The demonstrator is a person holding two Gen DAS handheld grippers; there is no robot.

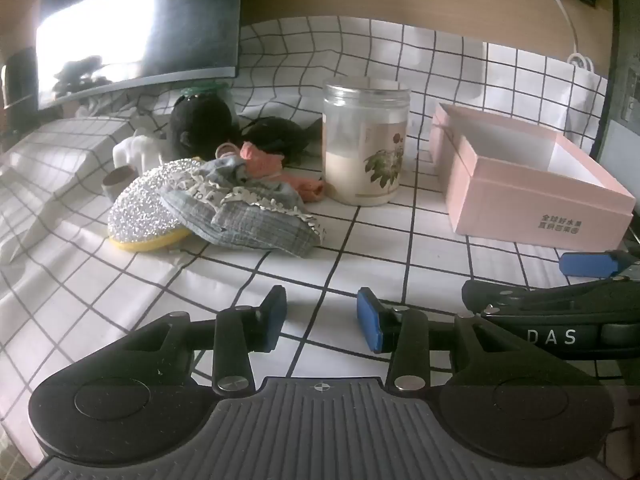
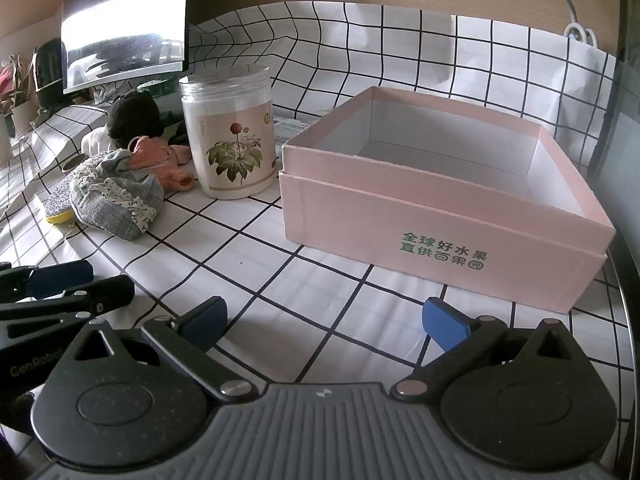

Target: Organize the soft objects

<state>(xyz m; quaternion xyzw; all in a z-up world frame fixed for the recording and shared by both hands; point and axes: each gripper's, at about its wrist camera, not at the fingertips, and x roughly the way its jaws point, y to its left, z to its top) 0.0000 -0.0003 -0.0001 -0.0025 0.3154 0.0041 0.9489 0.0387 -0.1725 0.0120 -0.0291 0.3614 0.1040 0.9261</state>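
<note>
From the left wrist, the left gripper [image 1: 322, 318] hangs over the checked cloth [image 1: 400, 240] with its jaws apart and nothing between them. The soft pile lies ahead and a little to the left, well clear of the fingertips: a grey cap [image 1: 256, 216] draped over a sparkly slipper [image 1: 148, 208], a pink cloth [image 1: 276, 168] behind it, and a black plush [image 1: 200, 124] farther back. A jar [image 1: 366, 144] stands just right of the pile, and a pink box [image 1: 536, 188] sits open at the right. The right gripper [image 1: 584, 276] shows at the right edge.

From the right wrist, the right gripper [image 2: 322, 322] has its jaws spread wide, holding nothing. The box [image 2: 440, 232] sits straight ahead, near the fingertips. The cap [image 2: 116, 200], slipper [image 2: 60, 200], pink cloth [image 2: 164, 160] and plush [image 2: 134, 116] lie far off to the left, beyond the jar [image 2: 230, 140]. The left gripper [image 2: 60, 280] shows at the left edge.
</note>
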